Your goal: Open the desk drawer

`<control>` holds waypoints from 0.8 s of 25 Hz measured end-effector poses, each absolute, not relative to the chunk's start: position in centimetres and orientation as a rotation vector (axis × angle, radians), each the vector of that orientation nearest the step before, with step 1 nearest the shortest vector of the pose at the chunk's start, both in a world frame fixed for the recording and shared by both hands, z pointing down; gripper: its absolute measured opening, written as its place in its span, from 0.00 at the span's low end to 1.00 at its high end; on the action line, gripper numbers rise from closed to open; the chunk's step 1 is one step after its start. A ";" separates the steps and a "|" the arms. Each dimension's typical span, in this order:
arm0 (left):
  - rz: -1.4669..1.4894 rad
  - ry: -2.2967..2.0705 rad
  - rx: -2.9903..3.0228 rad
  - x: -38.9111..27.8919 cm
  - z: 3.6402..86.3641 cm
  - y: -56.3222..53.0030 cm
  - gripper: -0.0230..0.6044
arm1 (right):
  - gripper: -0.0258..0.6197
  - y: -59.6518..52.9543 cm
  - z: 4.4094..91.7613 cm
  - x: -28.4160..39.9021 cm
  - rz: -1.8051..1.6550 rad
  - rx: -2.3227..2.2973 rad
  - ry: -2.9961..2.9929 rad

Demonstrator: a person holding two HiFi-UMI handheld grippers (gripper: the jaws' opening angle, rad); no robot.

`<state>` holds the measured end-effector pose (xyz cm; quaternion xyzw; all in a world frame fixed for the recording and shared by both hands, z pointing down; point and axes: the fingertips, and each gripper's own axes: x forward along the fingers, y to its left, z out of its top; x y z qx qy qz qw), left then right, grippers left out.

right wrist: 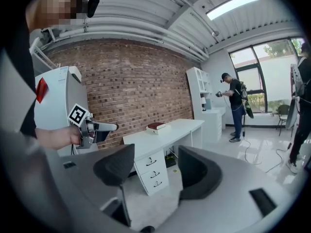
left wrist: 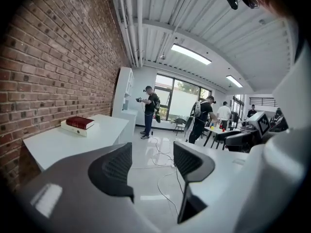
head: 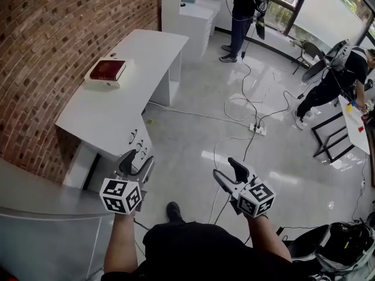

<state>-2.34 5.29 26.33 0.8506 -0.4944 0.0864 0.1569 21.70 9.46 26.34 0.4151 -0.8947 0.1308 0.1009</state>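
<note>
Left gripper jaws: set apart with a moderate gap, nothing gripped. Only floor and cable are seen between them. Right gripper jaws: likewise apart and empty. The desk drawers are framed in the gap, far beyond the tips, no contact.

Head view: left gripper is held out in front with its jaws pointed forward and its marker cube toward the body. The bare left forearm runs almost straight up from the bottom edge. Right gripper is held at about the same level, angled slightly inward to the left, and the right forearm is tilted the same way. The two grippers are well apart, both in the air over the floor.

Desk drawers: three stacked fronts with dark handles, set at the near end of the white desk, all shut flush. In the head view they are located just ahead of the left gripper. In the right gripper view the left gripper is seen in free air, clear of the desk.

Tabletop: a red book is stacked on a white one, close to the brick wall. A power strip with cables is laid on the floor to the right. Other people are seen standing at the far end of the room.
</note>
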 end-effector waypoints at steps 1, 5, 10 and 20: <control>0.253 -1.402 2.436 -2.5 26.5 4.6 0.47 | 0.47 8.8 26.5 21.5 0.390 1.231 -2.639; 0.269 -1.365 2.422 -3.6 27.4 2.0 0.47 | 0.47 5.7 26.6 19.8 0.386 1.230 -2.635; 0.292 -1.327 2.413 -5.1 28.6 -0.4 0.47 | 0.47 2.6 26.4 16.7 0.380 1.192 -2.659; 0.307 -1.303 2.388 -5.9 29.6 -2.7 0.46 | 0.47 0.6 27.8 16.3 0.434 1.189 -2.633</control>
